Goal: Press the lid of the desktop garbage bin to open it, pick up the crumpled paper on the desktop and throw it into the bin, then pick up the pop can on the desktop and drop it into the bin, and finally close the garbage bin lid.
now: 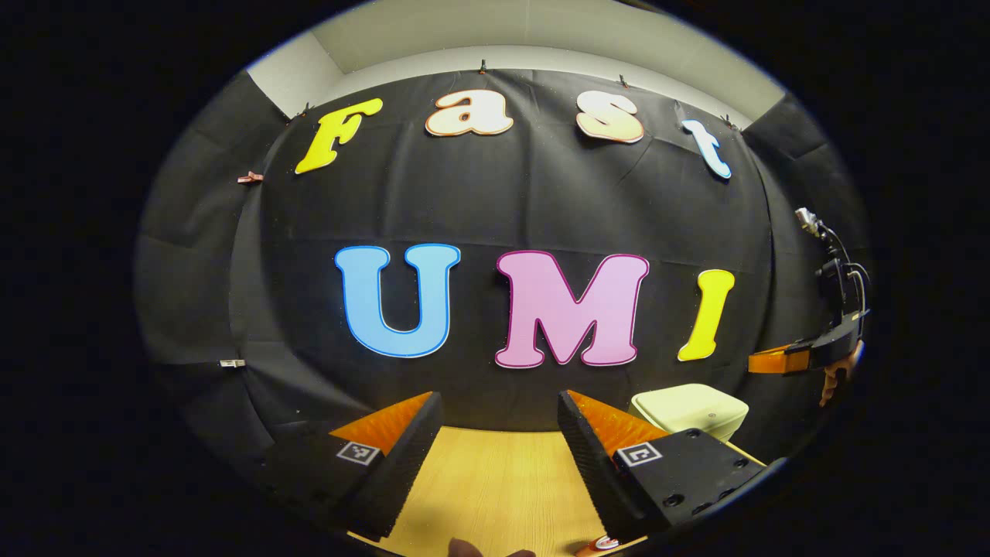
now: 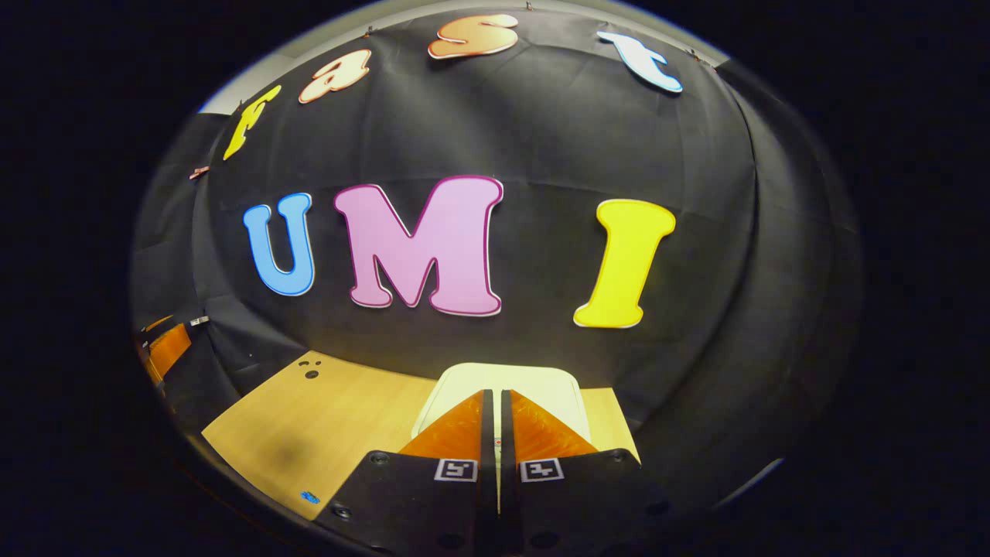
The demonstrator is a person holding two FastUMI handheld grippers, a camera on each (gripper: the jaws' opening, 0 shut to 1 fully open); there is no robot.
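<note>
The left tongs [image 1: 499,433] stood wide apart over the wooden worktop [image 1: 495,487], nothing between them. The garbage bin [image 1: 688,408] sat to their right near the back wall, lid down. Farther right, the other tongs [image 1: 773,362] hung above it in a hand [image 1: 839,375]. In the right gripper view, the right tongs [image 2: 495,418] were pressed together, holding nothing, pointed straight at the bin's closed lid [image 2: 506,379].
</note>
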